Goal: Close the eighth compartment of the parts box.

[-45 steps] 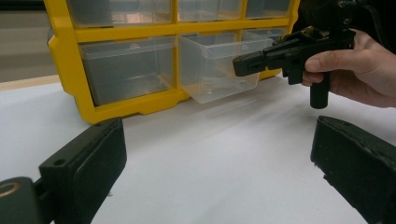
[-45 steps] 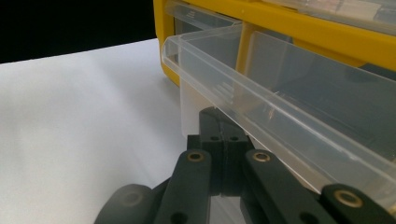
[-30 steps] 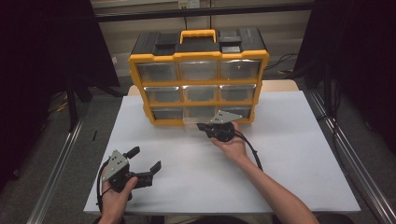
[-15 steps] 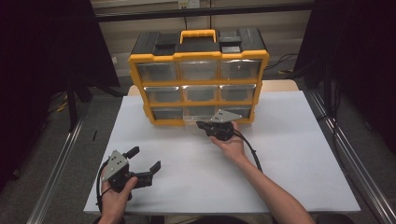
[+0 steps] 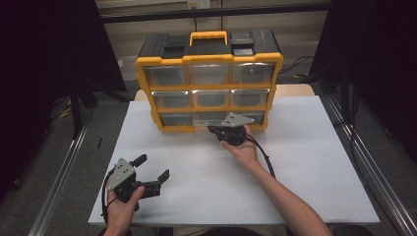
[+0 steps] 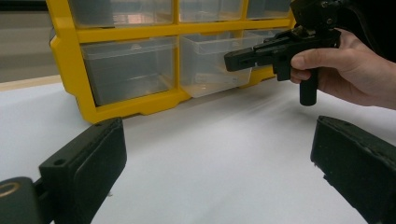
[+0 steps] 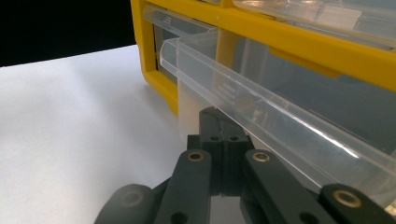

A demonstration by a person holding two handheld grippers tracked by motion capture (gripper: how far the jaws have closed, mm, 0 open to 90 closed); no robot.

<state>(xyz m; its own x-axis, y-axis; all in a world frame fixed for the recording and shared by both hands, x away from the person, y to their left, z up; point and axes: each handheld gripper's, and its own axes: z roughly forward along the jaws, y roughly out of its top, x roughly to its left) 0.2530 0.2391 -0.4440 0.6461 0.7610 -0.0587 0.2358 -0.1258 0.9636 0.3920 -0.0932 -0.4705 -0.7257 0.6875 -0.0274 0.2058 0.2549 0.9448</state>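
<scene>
**Item: clear drawer, bottom row, partly drawn out**

Presently, the yellow organiser [image 5: 209, 81] with its black top and yellow carry handle [image 5: 209, 37] stands upright at the far middle of the white table [image 5: 305, 162]. It holds three rows of three clear drawers.

- Bottom middle drawer [image 5: 211, 119]: pulled a little way out of the frame, its front standing proud of its neighbours. In the left gripper view the same drawer [image 6: 215, 65] juts forward of the yellow frame; it looks empty. In the right gripper view its clear lip [image 7: 261, 112] runs across just above the jaws.
- Right gripper [image 5: 216, 130]: held level in the person's right hand [image 5: 243, 150], tips at the front of that drawer. Its jaws are pressed together, face to face; the right gripper view shows them under the drawer's lip, against its front. Whether any part of the drawer is pinched between them cannot be told. The left gripper view shows this gripper [image 6: 233, 59] from the side, its tip at the drawer's front.
- Left gripper [image 5: 152, 167]: in the left hand [image 5: 123, 206] near the table's front left corner, well apart from the organiser, pointing toward it. Its jaws stand wide apart with only bare table between them.
- Black cable [image 5: 263, 157]: trails from the right gripper back along the forearm.
</scene>
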